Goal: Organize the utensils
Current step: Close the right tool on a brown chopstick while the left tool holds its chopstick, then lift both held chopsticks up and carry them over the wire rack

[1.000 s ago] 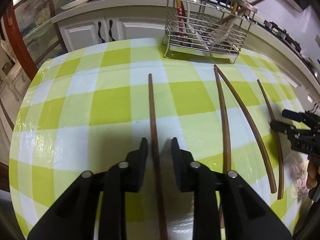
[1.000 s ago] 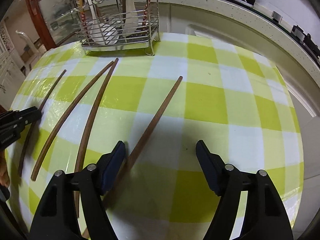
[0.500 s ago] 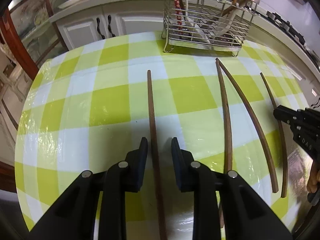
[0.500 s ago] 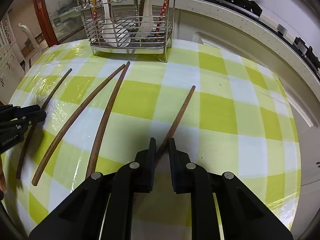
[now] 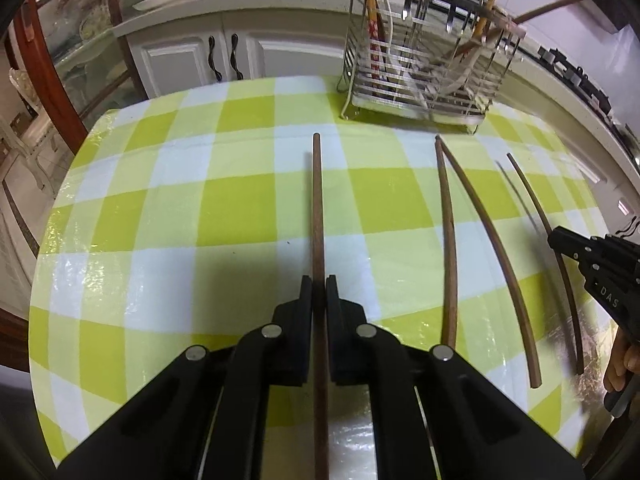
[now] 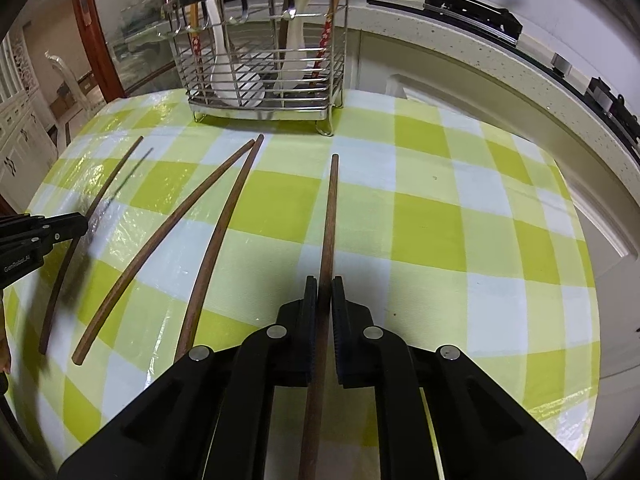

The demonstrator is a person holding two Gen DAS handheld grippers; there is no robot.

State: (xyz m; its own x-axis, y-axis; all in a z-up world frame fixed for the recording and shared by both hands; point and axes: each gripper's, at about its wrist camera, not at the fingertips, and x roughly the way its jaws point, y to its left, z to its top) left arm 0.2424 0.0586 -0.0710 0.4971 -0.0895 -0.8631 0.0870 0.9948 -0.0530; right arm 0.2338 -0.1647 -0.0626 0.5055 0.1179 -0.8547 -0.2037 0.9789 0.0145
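Four long brown chopsticks lie on a green-and-white checked tablecloth. My left gripper has its jaws closing, pads pressed on the leftmost chopstick, which runs straight ahead between the fingers. My right gripper likewise closes, pads tight on the rightmost chopstick. Each gripper shows in the other view: the right gripper at the right edge, the left gripper at the left edge. Both held chopsticks cast a shadow beside their far tips. Between them two loose chopsticks lie on the cloth.
A wire utensil rack with spoons and chopsticks stands at the table's far edge. White cabinets and a counter lie beyond. A hand shows at the right edge of the left wrist view.
The left jaws narrowed onto the leftmost chopstick. The right jaws went from wide open to clamped on the rightmost chopstick, which now points straight ahead. Both chopsticks' far tips have risen off the cloth.
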